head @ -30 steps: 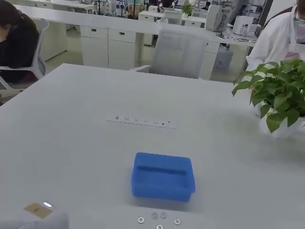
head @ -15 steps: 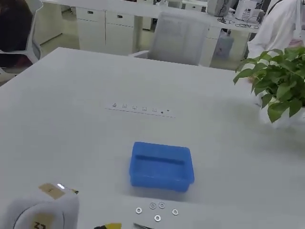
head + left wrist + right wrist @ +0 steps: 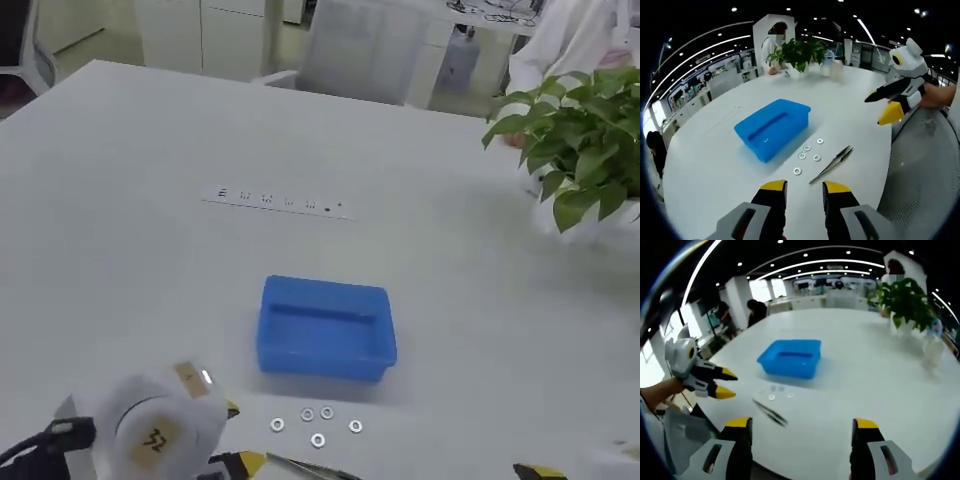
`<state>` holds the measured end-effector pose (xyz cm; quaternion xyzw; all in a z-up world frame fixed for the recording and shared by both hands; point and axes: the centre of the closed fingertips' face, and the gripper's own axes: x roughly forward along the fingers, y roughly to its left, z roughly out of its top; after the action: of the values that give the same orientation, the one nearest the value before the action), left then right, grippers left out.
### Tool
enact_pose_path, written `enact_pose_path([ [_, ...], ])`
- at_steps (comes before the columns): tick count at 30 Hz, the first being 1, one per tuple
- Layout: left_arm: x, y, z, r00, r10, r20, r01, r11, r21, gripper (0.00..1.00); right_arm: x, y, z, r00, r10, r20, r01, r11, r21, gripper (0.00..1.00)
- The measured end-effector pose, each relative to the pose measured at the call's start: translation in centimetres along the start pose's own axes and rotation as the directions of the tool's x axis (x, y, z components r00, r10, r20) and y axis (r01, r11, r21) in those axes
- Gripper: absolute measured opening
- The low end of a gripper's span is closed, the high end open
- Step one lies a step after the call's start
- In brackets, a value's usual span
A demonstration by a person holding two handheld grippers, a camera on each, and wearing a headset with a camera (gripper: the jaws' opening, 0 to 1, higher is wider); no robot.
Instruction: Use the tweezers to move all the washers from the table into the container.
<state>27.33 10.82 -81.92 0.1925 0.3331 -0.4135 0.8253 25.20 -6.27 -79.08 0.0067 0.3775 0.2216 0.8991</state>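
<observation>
A blue container [image 3: 325, 330] stands on the white table [image 3: 120, 250]. Several small washers [image 3: 318, 424] lie on the table just in front of it. The metal tweezers [image 3: 312, 467] rest on the table nearer to me than the washers. My left gripper [image 3: 240, 436] hovers at the lower left, open a little and holding nothing, its tips just left of the washers. A yellow tip of my right gripper [image 3: 528, 470] shows at the bottom right. In the left gripper view the left gripper [image 3: 805, 187] faces the tweezers [image 3: 831, 164], washers [image 3: 807, 155] and container [image 3: 772, 127]. My right gripper [image 3: 801, 423] is wide open.
A potted plant [image 3: 580, 150] stands at the table's far right, with a person in a white coat [image 3: 570, 50] behind it. A flush socket strip [image 3: 278, 202] lies beyond the container. A grey chair [image 3: 365, 50] stands at the far edge.
The head camera has tilted down, so the washers and tweezers now show more fully. My left gripper has risen into the head view at the lower left, and the right gripper's tip has appeared.
</observation>
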Motion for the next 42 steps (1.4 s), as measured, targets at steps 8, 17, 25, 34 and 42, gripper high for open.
enact_pose_path([
  [8, 3.1, -0.5, -0.9, 0.9941, -0.086, -0.066, 0.092, 0.992, 0.089, 0.19, 1.5, 1.6, -0.1, 0.9981, 0.05, -0.036, -0.051, 0.998, -0.031, 0.8],
  [17, 4.5, -1.6, -1.3, 0.9839, -0.142, -0.109, 0.162, 0.966, 0.204, 0.13, 3.0, 3.4, -0.1, 0.9914, 0.111, -0.07, -0.116, 0.99, -0.074, 0.79],
  [25, 4.8, -3.8, -1.2, 0.9753, -0.183, -0.124, 0.216, 0.907, 0.36, 0.0, 4.5, 4.7, -1.2, 0.9805, 0.15, -0.127, -0.167, 0.977, -0.134, 0.78],
  [34, 2.8, -5.1, -0.2, 0.9731, -0.206, -0.103, 0.23, 0.898, 0.376, 0.0, 5.2, 6.9, -1.2, 0.9566, 0.222, -0.189, -0.27, 0.918, -0.292, 0.64],
  [42, -0.8, -5.1, 2.9, 0.9809, -0.191, -0.033, 0.191, 0.92, 0.343, 0.0, 6.0, 9.1, -1.5, 0.939, 0.263, -0.222, -0.33, 0.869, -0.368, 0.42],
])
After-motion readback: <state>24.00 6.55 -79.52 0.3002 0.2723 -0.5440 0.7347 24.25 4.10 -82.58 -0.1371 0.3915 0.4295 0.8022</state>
